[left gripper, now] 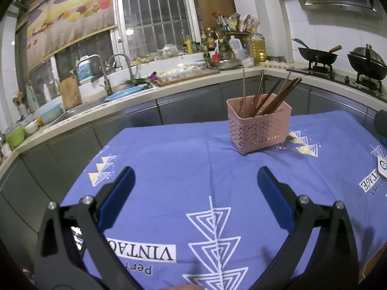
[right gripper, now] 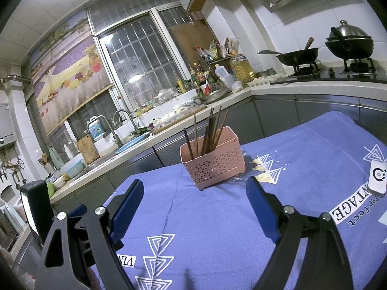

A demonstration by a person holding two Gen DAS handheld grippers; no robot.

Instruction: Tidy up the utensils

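Claws first: my left gripper [left gripper: 195, 181] and right gripper [right gripper: 194, 193] both stand spread wide with nothing between the blue pads, hovering over the purple tablecloth [left gripper: 188, 159], which I read as a waiting stance with both free to take a utensil. Ahead of the left one at about one o'clock, and at twelve o'clock for the right, sits the pink basket [left gripper: 260, 124] with the chopsticks [left gripper: 266, 96] leaning loosely in one end, gathered there, I judge, so they stay upright and sorted.
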